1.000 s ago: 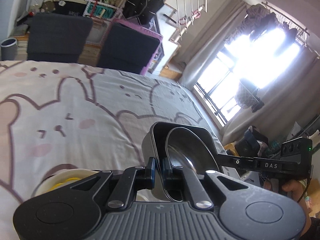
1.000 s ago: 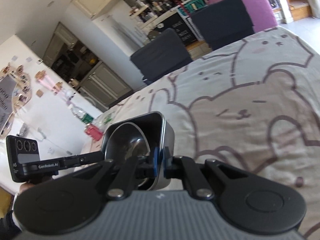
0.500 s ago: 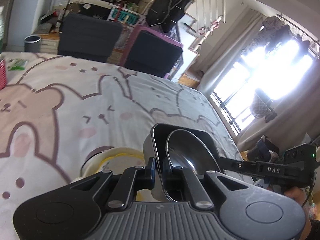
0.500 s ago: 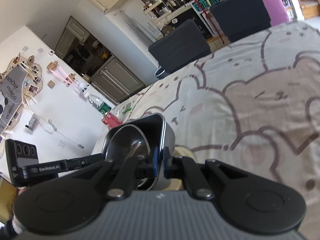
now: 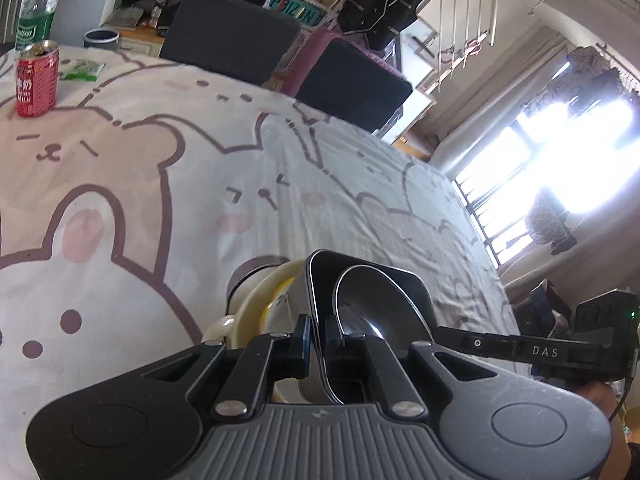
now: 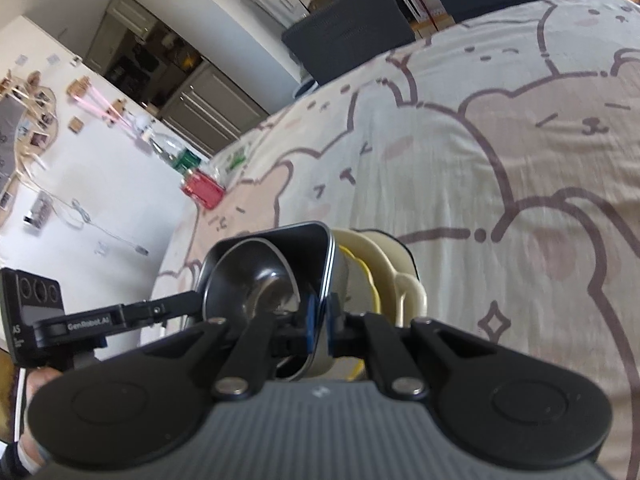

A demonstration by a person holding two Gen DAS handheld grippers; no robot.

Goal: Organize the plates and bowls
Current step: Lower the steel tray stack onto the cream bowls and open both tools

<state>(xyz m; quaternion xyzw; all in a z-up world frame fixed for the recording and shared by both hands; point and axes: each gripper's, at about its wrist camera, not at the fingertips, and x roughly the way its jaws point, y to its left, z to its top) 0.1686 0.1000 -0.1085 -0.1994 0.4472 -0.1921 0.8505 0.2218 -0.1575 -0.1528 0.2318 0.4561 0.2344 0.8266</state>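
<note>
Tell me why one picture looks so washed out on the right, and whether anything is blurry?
Left wrist view: the window is blown out to white, backlighting the room; the steel bowl catches a bright glint. Right wrist view: lighting is even, but the red can and the bottle behind it are smeared by blur. Both views bend straight lines, as fisheye lenses do.

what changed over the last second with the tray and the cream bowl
Both grippers, left and right, carried the metal tray with the steel bowl in it across the table toward the cream bowl, which now shows beside and under the tray. A red can has come into view. Both grips on the tray's rim stayed shut.
</note>
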